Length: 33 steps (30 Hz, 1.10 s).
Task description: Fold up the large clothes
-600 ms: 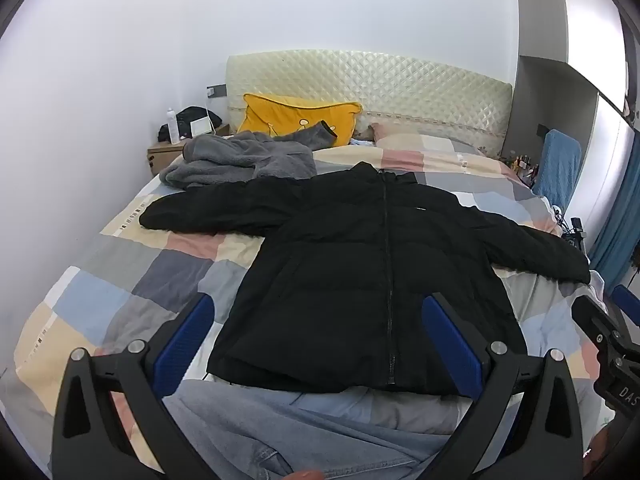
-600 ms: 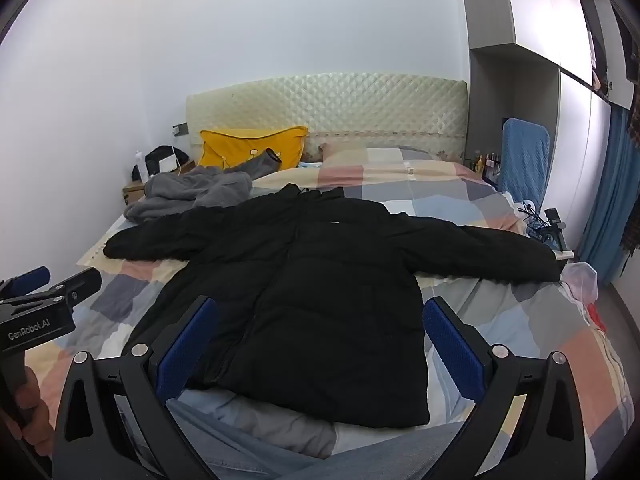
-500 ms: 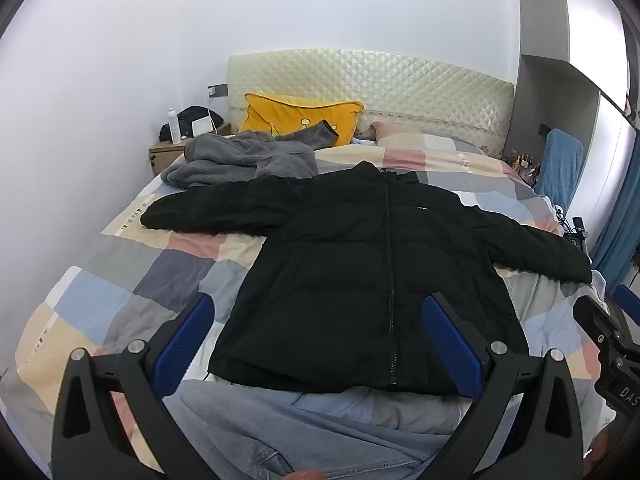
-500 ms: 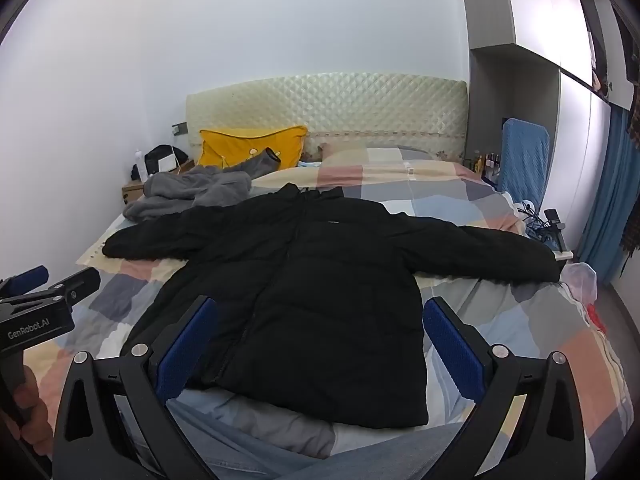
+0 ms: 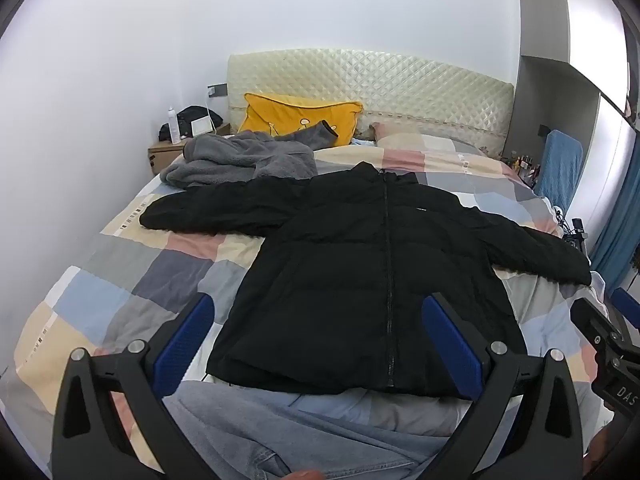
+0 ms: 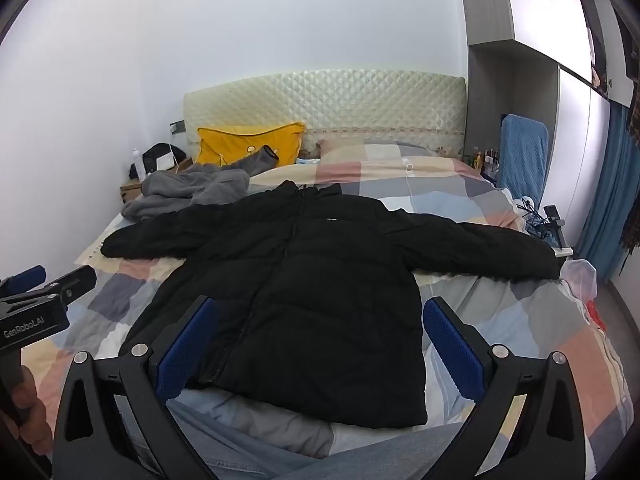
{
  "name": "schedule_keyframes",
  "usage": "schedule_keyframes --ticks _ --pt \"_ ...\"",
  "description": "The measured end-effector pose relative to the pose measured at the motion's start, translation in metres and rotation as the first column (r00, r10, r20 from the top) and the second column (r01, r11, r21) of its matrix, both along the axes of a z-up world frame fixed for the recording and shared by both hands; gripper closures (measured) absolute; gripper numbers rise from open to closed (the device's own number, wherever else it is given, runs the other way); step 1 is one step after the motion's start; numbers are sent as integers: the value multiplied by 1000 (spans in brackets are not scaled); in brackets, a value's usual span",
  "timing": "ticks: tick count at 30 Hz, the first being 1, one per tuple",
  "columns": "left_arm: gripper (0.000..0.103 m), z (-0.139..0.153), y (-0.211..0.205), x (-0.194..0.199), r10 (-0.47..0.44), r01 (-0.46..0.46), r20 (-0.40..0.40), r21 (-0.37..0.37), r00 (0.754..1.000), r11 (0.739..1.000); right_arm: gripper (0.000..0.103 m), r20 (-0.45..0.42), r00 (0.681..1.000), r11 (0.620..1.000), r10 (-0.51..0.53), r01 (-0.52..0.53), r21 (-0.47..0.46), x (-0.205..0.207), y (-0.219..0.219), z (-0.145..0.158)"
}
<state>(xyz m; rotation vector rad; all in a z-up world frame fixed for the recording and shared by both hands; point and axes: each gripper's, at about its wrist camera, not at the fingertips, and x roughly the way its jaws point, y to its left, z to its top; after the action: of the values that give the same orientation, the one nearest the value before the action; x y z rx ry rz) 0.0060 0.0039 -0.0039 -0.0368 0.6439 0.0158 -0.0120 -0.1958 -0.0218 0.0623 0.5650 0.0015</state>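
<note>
Black jacket (image 5: 372, 272) spread flat on the bed (image 5: 132, 280), sleeves out.

Left gripper (image 5: 316, 340) and right gripper (image 6: 316, 340) hover with jaws wide, empty; grey fleece (image 5: 240, 160), seemingly a robe, overlaps one sleeve near the yellow pillow (image 5: 296, 118).

Bed w/ patchwork quilt (image 5: 132, 264) fills the room, cream quilted headboard (image 5: 400, 84) at the far edge. Yellow pillow (image 5: 296, 118) leans on the headboard, far-left corner of the bed. Grey fleece garment (image 5: 240, 158) heaped just in front of it, one sleeve up against the pillow. Wooden nightstand (image 5: 164, 154) beside that corner, white bottle (image 5: 173, 126) + black bag (image 5: 196, 116) on top. Blue towel (image 6: 522, 152) upright past the bed's right edge; blue curtain (image 6: 608, 200) further right.
</note>
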Motion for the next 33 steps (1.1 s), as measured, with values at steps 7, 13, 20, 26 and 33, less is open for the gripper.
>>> schedule_keyframes --ticks 7,13,20,26,33 --pt "0 2 3 -1 1 0 2 -7 1000 1000 0 -4 1000 1000 2 -2 0 2 0 1" --pt "0 4 9 -1 -13 13 -4 -34 1000 999 0 -2 1000 1000 0 0 -4 3 2 2" --pt "0 5 1 -2 -13 13 -5 -20 1000 1000 0 -8 1000 1000 -5 5 -2 4 4 -2" --pt "0 5 0 -3 -11 11 -3 -13 1000 1000 0 -1 1000 1000 -12 12 -9 2 4 -3" --pt "0 3 4 -1 -11 11 -8 -18 1000 1000 0 -6 1000 1000 -11 11 -10 1 4 -4"
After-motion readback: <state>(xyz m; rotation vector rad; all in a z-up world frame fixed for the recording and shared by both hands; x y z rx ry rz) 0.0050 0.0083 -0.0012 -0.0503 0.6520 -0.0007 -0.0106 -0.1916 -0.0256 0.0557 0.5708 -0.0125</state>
